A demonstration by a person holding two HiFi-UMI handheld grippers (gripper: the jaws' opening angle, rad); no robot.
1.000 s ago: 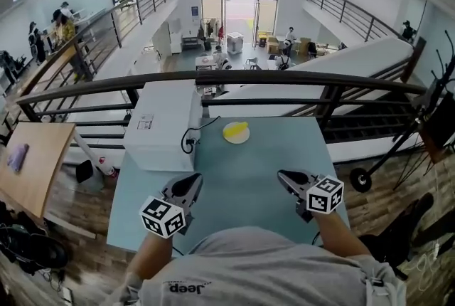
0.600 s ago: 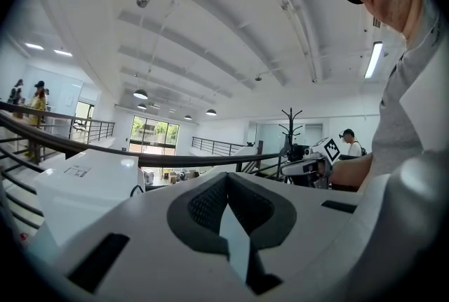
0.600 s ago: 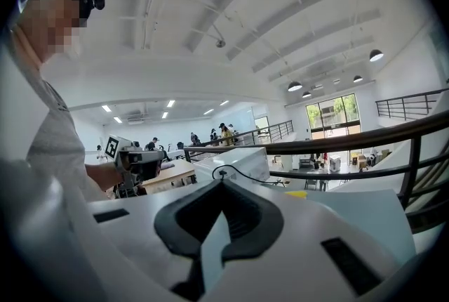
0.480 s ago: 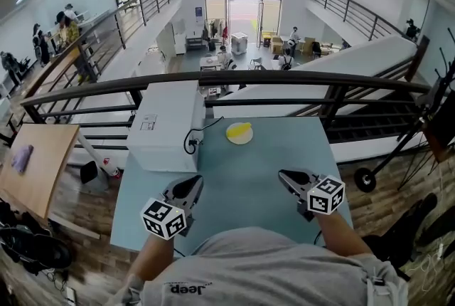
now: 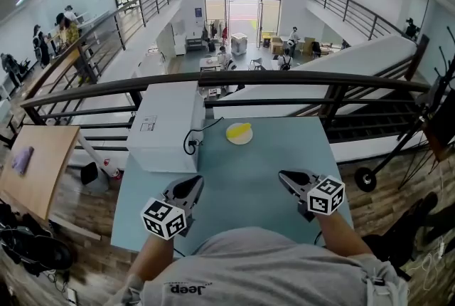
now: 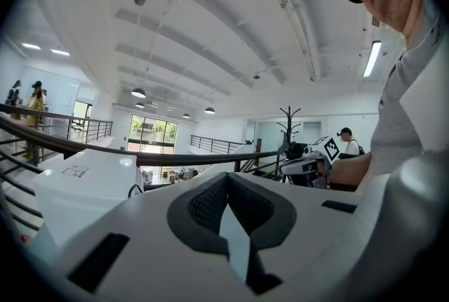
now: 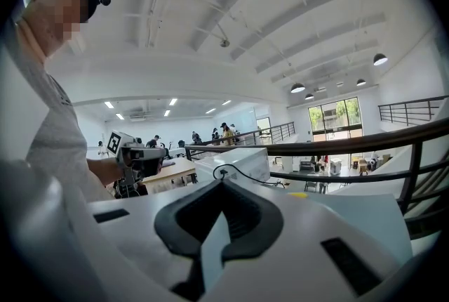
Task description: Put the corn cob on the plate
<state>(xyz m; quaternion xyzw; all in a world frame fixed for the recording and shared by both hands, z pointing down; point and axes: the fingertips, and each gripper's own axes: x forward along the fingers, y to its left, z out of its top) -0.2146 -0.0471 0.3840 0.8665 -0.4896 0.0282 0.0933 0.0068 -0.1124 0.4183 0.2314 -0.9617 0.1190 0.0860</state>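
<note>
Corn cob (image 5: 244, 127): bright yellow, seemingly lying on the pale plate (image 5: 234, 135), toward its far right rim; too small to say how it rests.

Plate: near the far edge of the worktop (image 5: 242, 180), about midway between the left and right edges; apart from both grippers.

White box (image 5: 167, 123): at the far left corner of the worktop, just beside the plate, with a black cable (image 5: 192, 142) at its near right corner.

Left gripper (image 5: 196, 180): near the near edge, left of centre; jaws pressed together, nothing between them; pointing toward the far edge.

Right gripper (image 5: 282, 175): near the near edge, right of centre; jaws likewise closed on nothing.

Railing (image 5: 227, 80): dark, just beyond the far edge.

Progress, as a judgement: placement apparently complete, with cob on plate and both grippers empty and well back from it. Nothing evidently left except, perhaps, confirming that the cob sits fully within the rim.
</note>
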